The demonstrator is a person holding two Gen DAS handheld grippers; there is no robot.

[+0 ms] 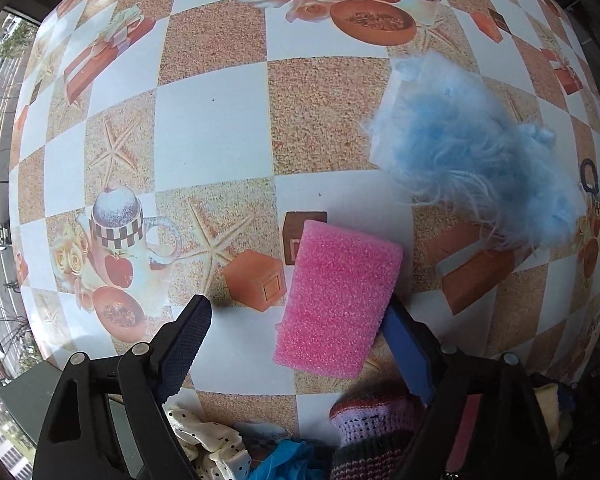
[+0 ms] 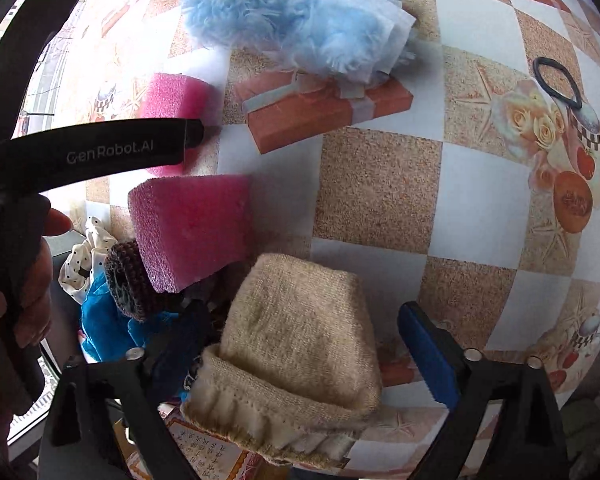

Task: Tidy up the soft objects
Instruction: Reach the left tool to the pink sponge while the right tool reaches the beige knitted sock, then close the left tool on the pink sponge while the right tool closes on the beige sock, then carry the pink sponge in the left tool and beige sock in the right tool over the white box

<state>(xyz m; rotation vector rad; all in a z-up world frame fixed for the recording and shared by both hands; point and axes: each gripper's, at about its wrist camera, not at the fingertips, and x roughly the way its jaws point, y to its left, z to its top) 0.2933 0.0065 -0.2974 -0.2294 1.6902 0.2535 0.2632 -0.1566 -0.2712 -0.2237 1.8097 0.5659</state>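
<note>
My left tongs (image 1: 300, 316) stand wide around a pink sponge (image 1: 337, 299), its coarse block lying flat on the table (image 1: 212, 120), long axis pointing away from me. My right tongs (image 2: 304, 328) gape over a beige knit hat (image 2: 300, 344), brim toward me.
</note>
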